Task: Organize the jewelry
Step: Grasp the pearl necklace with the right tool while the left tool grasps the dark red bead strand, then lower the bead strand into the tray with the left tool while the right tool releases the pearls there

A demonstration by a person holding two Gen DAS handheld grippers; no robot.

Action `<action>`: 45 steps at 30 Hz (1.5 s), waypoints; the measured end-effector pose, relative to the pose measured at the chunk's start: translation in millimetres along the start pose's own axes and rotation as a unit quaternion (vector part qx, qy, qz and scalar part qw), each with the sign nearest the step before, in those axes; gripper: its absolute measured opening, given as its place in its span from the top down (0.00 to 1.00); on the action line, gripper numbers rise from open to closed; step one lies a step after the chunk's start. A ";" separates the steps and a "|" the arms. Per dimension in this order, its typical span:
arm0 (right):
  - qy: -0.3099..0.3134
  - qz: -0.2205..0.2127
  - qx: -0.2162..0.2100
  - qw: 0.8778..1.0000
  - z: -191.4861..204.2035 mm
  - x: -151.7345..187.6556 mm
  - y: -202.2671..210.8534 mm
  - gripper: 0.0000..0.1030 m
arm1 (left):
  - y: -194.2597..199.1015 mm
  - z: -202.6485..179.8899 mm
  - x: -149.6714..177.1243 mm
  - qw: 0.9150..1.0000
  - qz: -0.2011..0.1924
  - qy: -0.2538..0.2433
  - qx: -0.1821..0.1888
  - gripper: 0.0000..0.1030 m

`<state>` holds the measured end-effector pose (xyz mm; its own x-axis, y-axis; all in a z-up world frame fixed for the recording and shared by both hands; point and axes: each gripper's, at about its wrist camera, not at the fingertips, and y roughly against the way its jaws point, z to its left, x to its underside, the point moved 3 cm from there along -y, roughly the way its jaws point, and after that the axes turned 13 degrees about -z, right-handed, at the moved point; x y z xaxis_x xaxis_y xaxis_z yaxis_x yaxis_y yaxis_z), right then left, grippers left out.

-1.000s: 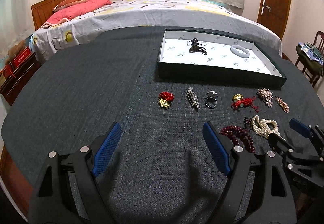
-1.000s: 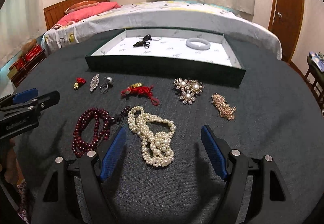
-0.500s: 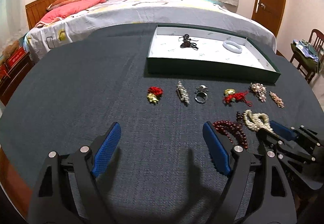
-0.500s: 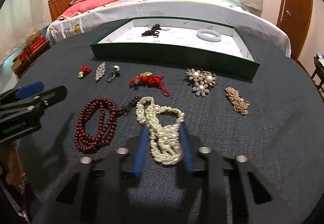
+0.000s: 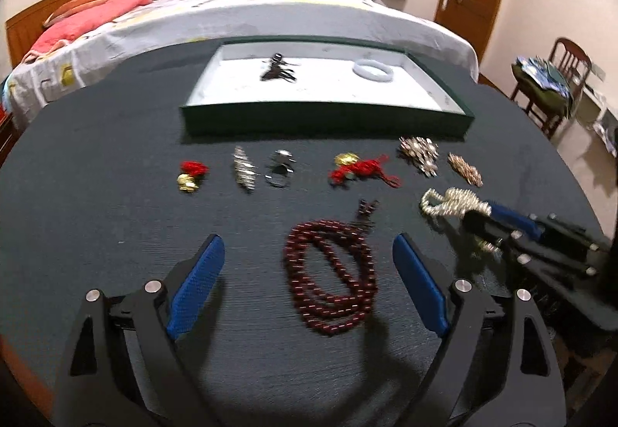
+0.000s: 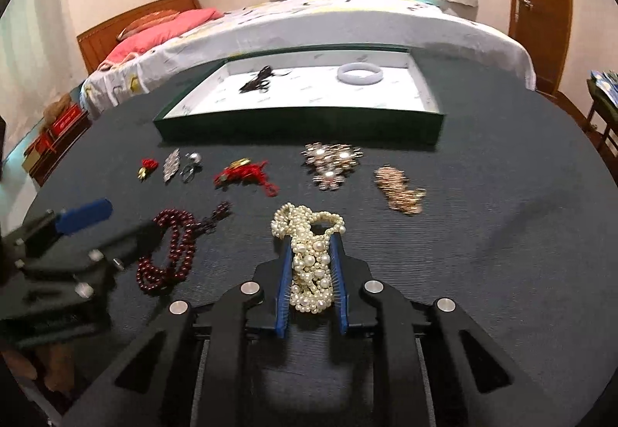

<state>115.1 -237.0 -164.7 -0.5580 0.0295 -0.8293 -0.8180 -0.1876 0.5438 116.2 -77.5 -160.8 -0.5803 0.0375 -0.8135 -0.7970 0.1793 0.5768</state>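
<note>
The right tool pinches the bunched white pearl necklace, whose loose loops could snag or slip before reaching the green tray, while the left tool hangs spread.

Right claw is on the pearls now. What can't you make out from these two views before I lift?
- Pearl necklace: right wrist view, its underside and near end sit behind the right claw; whether it has left the table cannot be told.
- Dark item in the tray: left wrist view, too small and blurred.
- Brooches: right wrist view, motion blurred.
</note>
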 end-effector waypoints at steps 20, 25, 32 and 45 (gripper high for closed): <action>-0.020 -0.006 -0.001 1.000 -12.4 2.2 4.0 0.81 | -11.5 3.0 15.3 0.999 0.016 -0.015 -0.027 0.61; -0.014 -0.008 -0.002 1.000 -8.6 0.1 6.8 0.81 | -8.1 9.6 14.6 1.000 0.013 -0.005 -0.018 0.84; -0.006 -0.016 0.000 1.000 -3.7 -3.2 10.9 0.81 | -4.0 14.7 13.1 1.000 0.011 0.007 -0.012 0.89; -0.006 -0.054 -0.008 0.999 4.9 -28.7 27.9 0.81 | 21.9 15.1 -21.7 0.999 -0.045 0.001 -0.017 0.89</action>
<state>107.6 -238.3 -125.2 -0.4689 0.0624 -0.8810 -0.8710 -0.1984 0.4495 113.8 -59.6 -131.6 -0.5062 0.0212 -0.8621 -0.8511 0.1492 0.5034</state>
